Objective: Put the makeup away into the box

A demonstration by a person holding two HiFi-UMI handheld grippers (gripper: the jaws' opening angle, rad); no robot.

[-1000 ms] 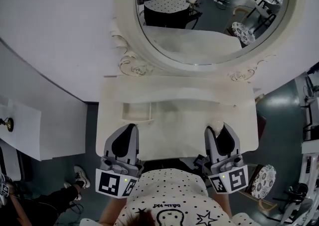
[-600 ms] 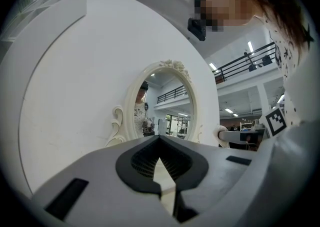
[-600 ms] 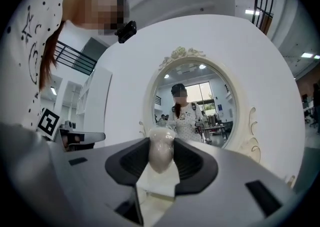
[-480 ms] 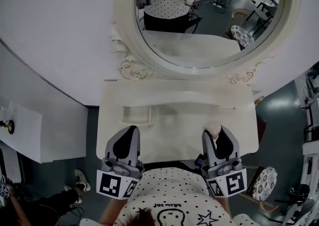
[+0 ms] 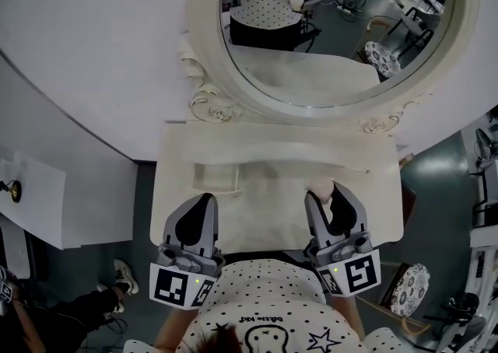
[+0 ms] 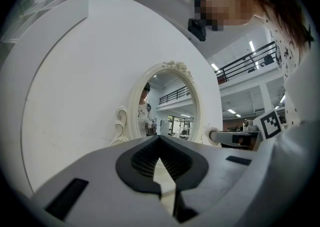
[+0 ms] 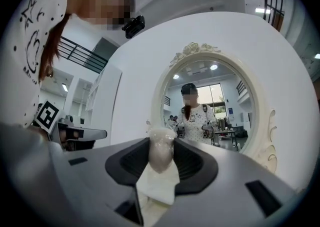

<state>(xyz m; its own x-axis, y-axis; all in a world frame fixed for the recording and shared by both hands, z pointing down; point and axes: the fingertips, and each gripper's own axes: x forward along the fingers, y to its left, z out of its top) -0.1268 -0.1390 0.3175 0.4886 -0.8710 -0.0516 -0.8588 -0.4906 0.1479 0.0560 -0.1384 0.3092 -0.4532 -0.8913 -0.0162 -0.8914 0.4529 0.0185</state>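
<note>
A pale, rounded makeup sponge [image 5: 318, 184] sits between the jaws of my right gripper [image 5: 326, 193], which is shut on it over the right half of the cream vanity table [image 5: 272, 215]. In the right gripper view the sponge [image 7: 161, 153] stands upright between the dark pads. A shallow cream box [image 5: 233, 179] lies open on the table's left half. My left gripper [image 5: 205, 200] hovers just in front of the box, jaws shut with nothing in them; in the left gripper view its tips [image 6: 160, 141] meet.
A large oval mirror [image 5: 334, 25] in an ornate cream frame rises behind the table and reflects the person and both grippers. White wall panels curve at left. A patterned round stool [image 5: 410, 281] stands on the floor at right.
My right gripper has moved left and a little farther over the table, carrying the sponge. The left gripper has stayed where it was.
</note>
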